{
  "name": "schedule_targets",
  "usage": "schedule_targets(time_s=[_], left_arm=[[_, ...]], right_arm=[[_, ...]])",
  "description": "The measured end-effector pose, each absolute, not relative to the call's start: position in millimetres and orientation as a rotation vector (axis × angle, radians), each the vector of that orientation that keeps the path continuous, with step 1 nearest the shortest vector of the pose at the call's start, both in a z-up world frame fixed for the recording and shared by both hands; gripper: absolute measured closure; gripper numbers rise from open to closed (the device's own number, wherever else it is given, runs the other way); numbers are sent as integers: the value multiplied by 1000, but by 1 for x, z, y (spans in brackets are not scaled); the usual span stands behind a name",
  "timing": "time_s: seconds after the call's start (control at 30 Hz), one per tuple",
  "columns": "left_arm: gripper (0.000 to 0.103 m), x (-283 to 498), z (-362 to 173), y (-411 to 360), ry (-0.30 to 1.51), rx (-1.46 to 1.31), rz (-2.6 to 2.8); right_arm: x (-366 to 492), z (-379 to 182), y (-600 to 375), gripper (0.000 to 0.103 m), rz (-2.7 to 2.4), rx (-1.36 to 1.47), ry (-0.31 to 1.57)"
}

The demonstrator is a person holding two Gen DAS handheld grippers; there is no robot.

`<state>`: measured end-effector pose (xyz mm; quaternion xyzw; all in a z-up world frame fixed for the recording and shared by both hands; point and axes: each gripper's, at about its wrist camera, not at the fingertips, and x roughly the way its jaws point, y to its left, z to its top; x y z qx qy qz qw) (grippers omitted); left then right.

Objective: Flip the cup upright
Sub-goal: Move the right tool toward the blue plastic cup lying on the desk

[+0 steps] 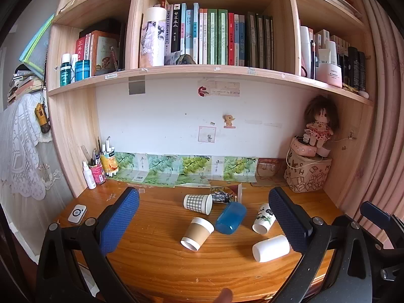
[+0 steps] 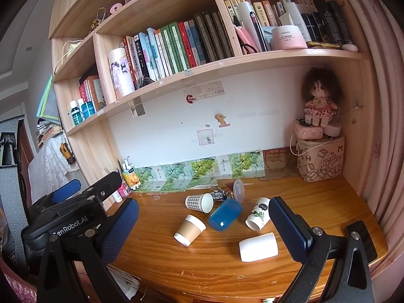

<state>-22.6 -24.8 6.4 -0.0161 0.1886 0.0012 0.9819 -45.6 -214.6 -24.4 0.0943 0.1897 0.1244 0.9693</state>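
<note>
Several cups lie on their sides on the wooden desk (image 1: 156, 260): a checked paper cup (image 1: 198, 203) (image 2: 199, 202), a brown-sleeved paper cup (image 1: 197, 233) (image 2: 190, 229), a blue plastic cup (image 1: 231, 217) (image 2: 225, 214), a white cup with a plant print (image 1: 263, 218) (image 2: 258, 214), and a plain white cup (image 1: 271, 248) (image 2: 258, 247). My left gripper (image 1: 203, 218) is open and empty, held above the desk's front, apart from the cups. My right gripper (image 2: 203, 223) is open and empty too, at a similar height. The left gripper's body (image 2: 75, 204) shows at the left of the right wrist view.
A pen holder and bottles (image 1: 98, 169) stand at the back left. A printed box (image 1: 306, 173) with a doll (image 1: 319, 123) stands at the back right. Green grape-print packets (image 1: 176, 169) line the wall. A clear lid (image 2: 238, 189) and wrapper lie behind the cups. A small white device (image 1: 77, 213) lies left.
</note>
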Motion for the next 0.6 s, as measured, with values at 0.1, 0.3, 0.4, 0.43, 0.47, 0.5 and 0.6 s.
schedule_targets(time_s=[0.1, 0.3, 0.4, 0.43, 0.47, 0.5, 0.6], left_arm=[[1, -23, 8, -27, 389, -27, -3], [1, -21, 12, -30, 410, -6, -23], [1, -19, 13, -29, 419, -5, -19], [1, -18, 13, -29, 425, -8, -22], [1, -16, 13, -29, 435, -8, -27], [1, -13, 13, -30, 445, -3, -32], [1, -7, 12, -34, 462, 20, -49]], right_arm=[[-48, -25, -216, 0, 253, 202, 383], [-51, -28, -218, 0, 255, 231, 379], [-52, -29, -217, 0, 270, 241, 385], [-52, -29, -217, 0, 272, 246, 385], [-52, -30, -218, 0, 274, 253, 386], [-52, -30, -218, 0, 275, 259, 387], [-50, -33, -219, 0, 271, 276, 395]])
